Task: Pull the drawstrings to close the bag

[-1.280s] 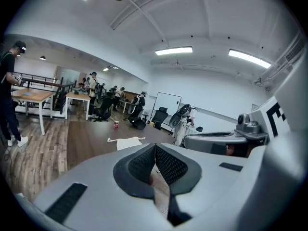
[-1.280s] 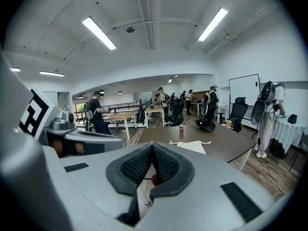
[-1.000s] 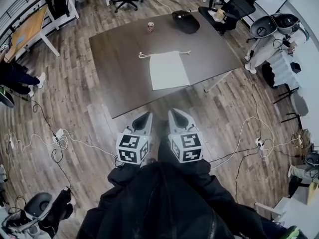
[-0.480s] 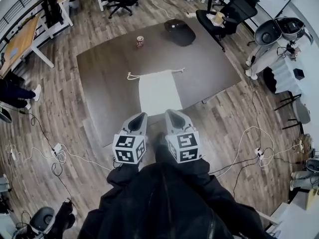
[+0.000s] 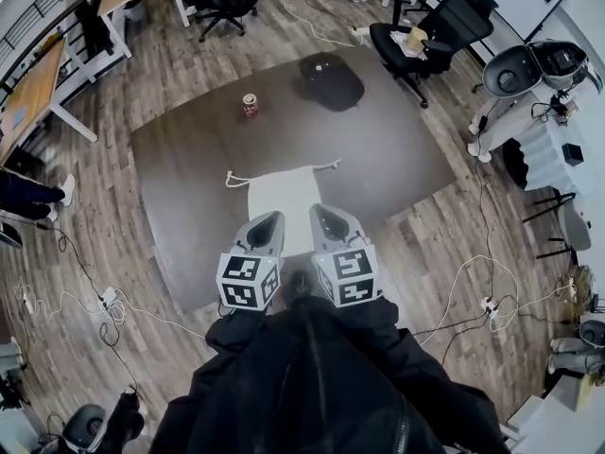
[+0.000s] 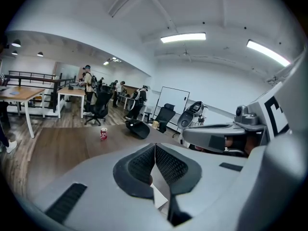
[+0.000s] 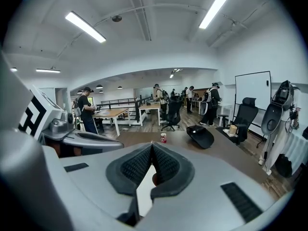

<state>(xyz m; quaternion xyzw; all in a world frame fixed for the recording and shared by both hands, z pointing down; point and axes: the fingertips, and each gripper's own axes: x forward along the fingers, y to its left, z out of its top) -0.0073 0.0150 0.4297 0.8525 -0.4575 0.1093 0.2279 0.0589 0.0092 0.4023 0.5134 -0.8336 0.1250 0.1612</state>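
Left gripper (image 5: 267, 221): held low in front of the body, pointing forward and slightly down, jaws pressed together, nothing between them.
Red can (image 5: 250, 105): upright at the far side of the dark table (image 5: 397, 149), well apart from the bag.
White bag (image 5: 280, 195): flat on the table, drawstrings (image 5: 233, 179) trailing out left and right at its far end; near end hidden behind both gripper tips in the head view.
Right gripper (image 5: 326, 216): just beside the left, parallel, same tilt, jaws together, empty.
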